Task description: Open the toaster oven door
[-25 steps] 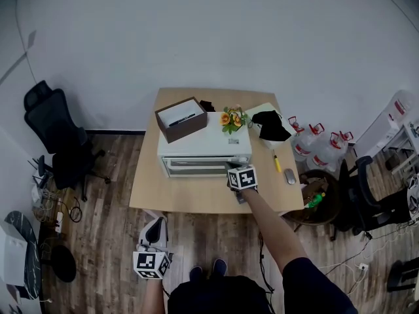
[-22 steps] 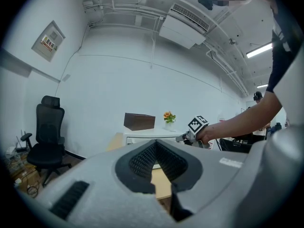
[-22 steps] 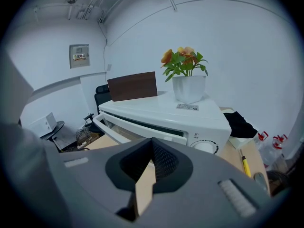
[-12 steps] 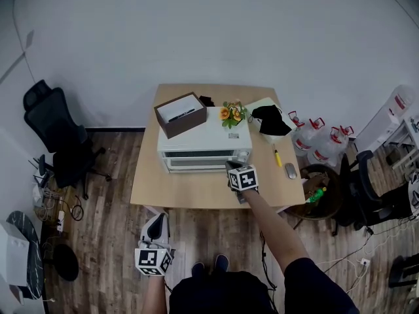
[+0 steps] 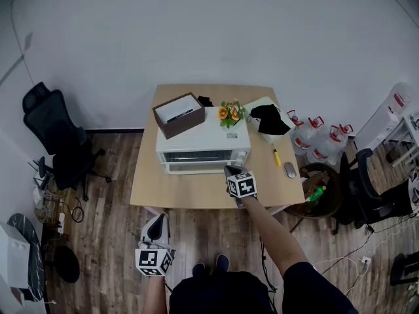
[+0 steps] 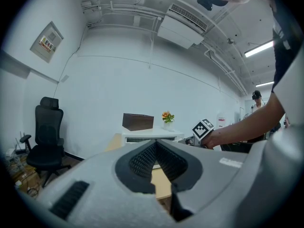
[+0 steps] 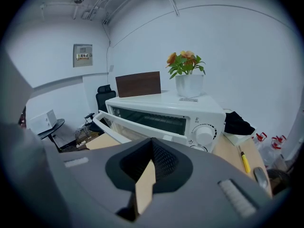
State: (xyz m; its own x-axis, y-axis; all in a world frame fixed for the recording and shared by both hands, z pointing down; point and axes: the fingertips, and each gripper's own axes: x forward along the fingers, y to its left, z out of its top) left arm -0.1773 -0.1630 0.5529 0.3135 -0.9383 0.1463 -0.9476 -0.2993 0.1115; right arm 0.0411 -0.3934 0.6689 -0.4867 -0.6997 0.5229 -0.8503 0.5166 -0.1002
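Observation:
A white toaster oven stands on a wooden table. In the right gripper view its glass door hangs ajar, tilted outward at the top, with the dials to its right. My right gripper hovers over the table just in front of the oven's right end. It is shut and holds nothing; its jaws stand apart from the door. My left gripper hangs low below the table's near edge, shut and empty.
A brown box and a potted flower sit on the oven. A black cloth, a yellow tool and a mouse lie at the table's right. An office chair stands left, water bottles right.
My right gripper has drawn back toward me, away from the oven front. The left gripper has stayed where it was.

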